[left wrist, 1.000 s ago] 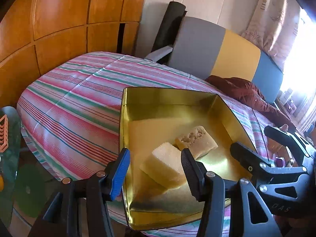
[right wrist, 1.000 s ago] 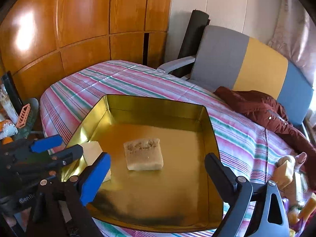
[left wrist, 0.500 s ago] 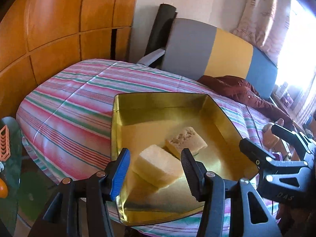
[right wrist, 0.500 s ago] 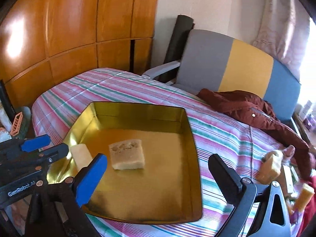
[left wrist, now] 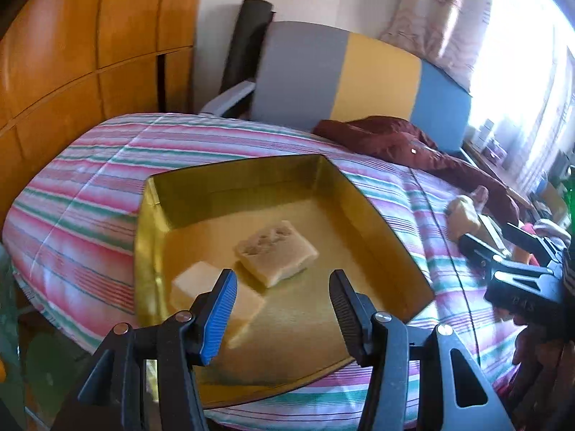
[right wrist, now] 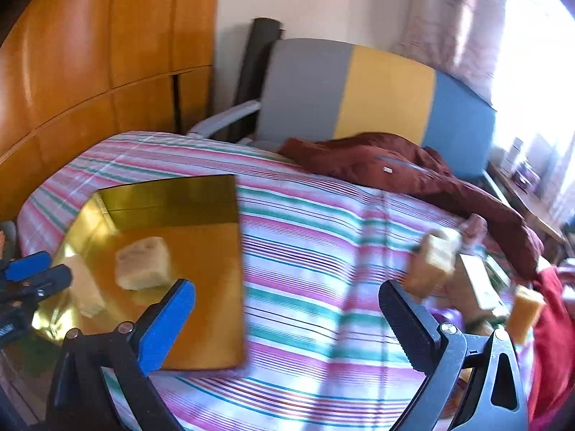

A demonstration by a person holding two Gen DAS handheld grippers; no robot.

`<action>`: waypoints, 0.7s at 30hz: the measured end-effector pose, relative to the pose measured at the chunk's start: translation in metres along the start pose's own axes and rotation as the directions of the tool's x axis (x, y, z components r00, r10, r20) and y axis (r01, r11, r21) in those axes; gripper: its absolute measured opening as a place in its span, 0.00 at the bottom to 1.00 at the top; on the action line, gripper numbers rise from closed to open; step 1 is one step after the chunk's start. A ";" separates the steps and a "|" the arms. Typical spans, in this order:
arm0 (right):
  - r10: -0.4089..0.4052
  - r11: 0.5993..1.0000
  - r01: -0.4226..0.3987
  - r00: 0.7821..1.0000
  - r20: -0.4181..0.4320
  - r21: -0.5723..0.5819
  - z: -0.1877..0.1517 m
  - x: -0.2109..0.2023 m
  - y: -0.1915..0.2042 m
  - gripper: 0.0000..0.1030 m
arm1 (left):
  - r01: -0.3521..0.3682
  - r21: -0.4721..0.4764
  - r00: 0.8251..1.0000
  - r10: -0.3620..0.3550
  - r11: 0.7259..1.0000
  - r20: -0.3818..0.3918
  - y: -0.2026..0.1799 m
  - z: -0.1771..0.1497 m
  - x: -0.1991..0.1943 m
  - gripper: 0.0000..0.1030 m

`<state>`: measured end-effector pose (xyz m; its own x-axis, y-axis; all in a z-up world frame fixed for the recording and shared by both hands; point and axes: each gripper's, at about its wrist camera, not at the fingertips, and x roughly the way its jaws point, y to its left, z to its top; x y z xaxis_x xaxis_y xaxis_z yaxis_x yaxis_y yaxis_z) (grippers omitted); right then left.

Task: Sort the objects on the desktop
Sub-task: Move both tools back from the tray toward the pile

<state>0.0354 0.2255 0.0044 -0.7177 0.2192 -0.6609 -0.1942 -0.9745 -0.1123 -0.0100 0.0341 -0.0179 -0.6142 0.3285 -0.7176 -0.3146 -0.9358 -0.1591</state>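
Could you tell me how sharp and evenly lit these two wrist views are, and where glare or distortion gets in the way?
Left wrist view: mild motion blur, the window blown out white at right, the gold tray reflecting warm glare. Right wrist view: heavier blur, smearing the striped cover and the tan blocks. Both bend the wooden wall panels with fisheye curvature.

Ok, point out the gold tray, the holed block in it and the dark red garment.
gold tray (left wrist: pixel 230 183): left wrist view, on its far inner wall.
holed block (left wrist: pixel 276 251): left wrist view, middle of its top face.
dark red garment (right wrist: pixel 377 165): right wrist view, on its bunched folds.
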 end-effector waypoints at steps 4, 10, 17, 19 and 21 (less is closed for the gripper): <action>-0.078 0.994 0.079 0.997 -0.020 0.069 -0.010 -0.005 -0.048 1.00 | 0.039 0.043 0.999 -0.039 0.998 -0.011 -0.021 0.004 0.006 0.53; -0.183 0.951 0.192 0.981 -0.061 0.242 -0.031 -0.023 -0.146 1.00 | 0.104 0.111 0.994 -0.100 0.988 -0.034 -0.057 0.007 0.013 0.53; -0.291 0.862 0.304 0.952 -0.095 0.405 -0.048 -0.038 -0.251 1.00 | 0.163 0.185 0.986 -0.153 0.969 -0.064 -0.098 0.009 0.021 0.53; -0.297 0.857 0.312 0.950 -0.102 0.410 -0.048 -0.033 -0.267 1.00 | 0.179 0.200 0.983 -0.168 0.963 -0.073 -0.108 0.010 0.023 0.53; -0.279 0.865 0.296 0.955 -0.103 0.405 -0.048 -0.025 -0.277 1.00 | 0.202 0.216 0.979 -0.187 0.955 -0.087 -0.120 0.011 0.026 0.53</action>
<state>0.1398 0.4880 0.0166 -0.5625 0.4763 -0.6759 -0.6512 -0.7589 0.0072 0.0040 0.1565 -0.0104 -0.4792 0.4850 -0.7315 -0.5810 -0.8000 -0.1498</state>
